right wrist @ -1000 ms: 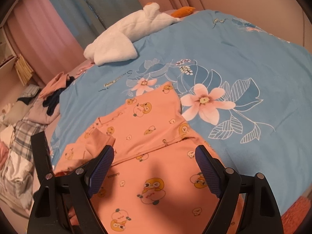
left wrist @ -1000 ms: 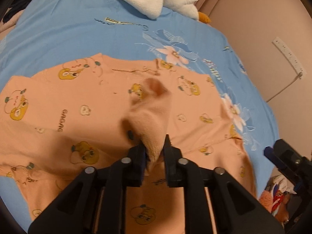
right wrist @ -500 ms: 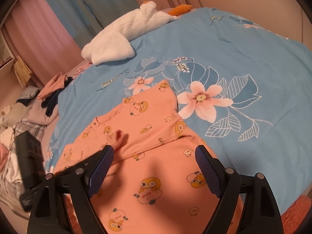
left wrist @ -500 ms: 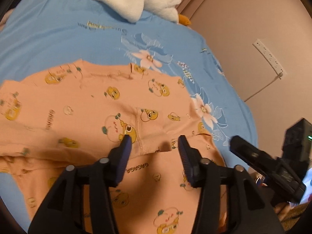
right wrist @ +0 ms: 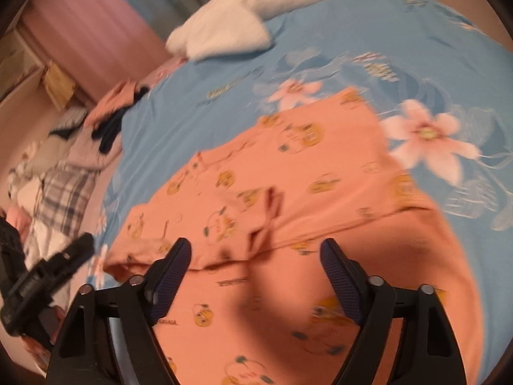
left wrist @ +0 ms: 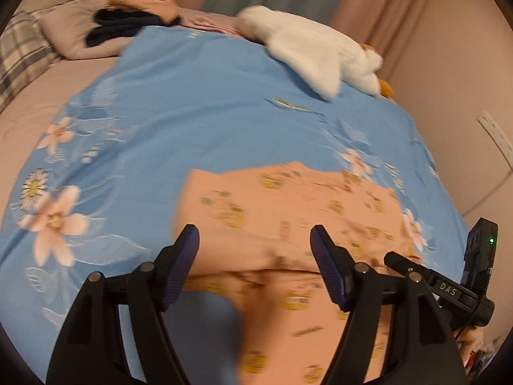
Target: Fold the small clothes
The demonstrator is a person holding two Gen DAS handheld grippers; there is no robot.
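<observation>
An orange garment printed with yellow cartoon figures lies flat on the blue flowered bedspread. In the right wrist view its sleeve is folded across the body of the garment. My left gripper hovers above the garment's near left part; its jaws are opening and nothing is between them. My right gripper hangs over the garment's lower half, its jaws closing with only air between them. Both views are blurred by motion.
A white plush toy lies at the far end of the bed. Piled clothes and a plaid pillow sit at the far left. A wall with a power strip borders the bed on the right.
My left gripper let go of the sleeve, opened wide and pulled back and up. The sleeve now lies on the garment's body. My right gripper shifted sideways and its jaws narrowed a little.
</observation>
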